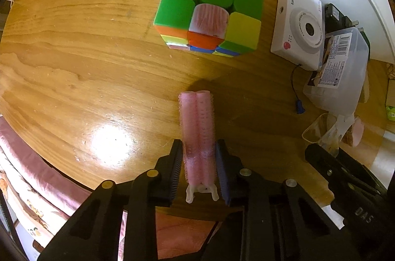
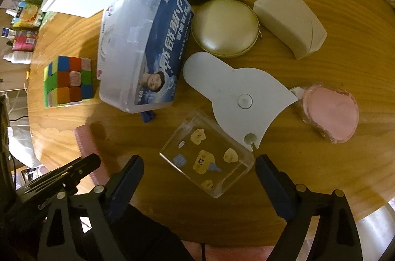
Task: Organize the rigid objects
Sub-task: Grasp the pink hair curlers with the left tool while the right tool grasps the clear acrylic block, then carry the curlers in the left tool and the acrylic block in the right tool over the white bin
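At the lower centre, the left gripper (image 1: pixel 199 162) is clamping the light, bristly pink hair roller (image 1: pixel 196 127) near its clip end, squashing it slightly, while the right gripper (image 2: pixel 197 177) is hanging wide open around the clear, probably slippery case (image 2: pixel 206 162), not yet pressing it.

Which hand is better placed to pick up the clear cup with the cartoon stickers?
Right. The right gripper stands open with the clear cup lying between its fingers; the left gripper is shut on the pink hair roller.

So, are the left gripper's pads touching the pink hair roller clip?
Touching. In the left wrist view both pads of the left gripper press the sides of the pink hair roller clip, with no gap on either side.
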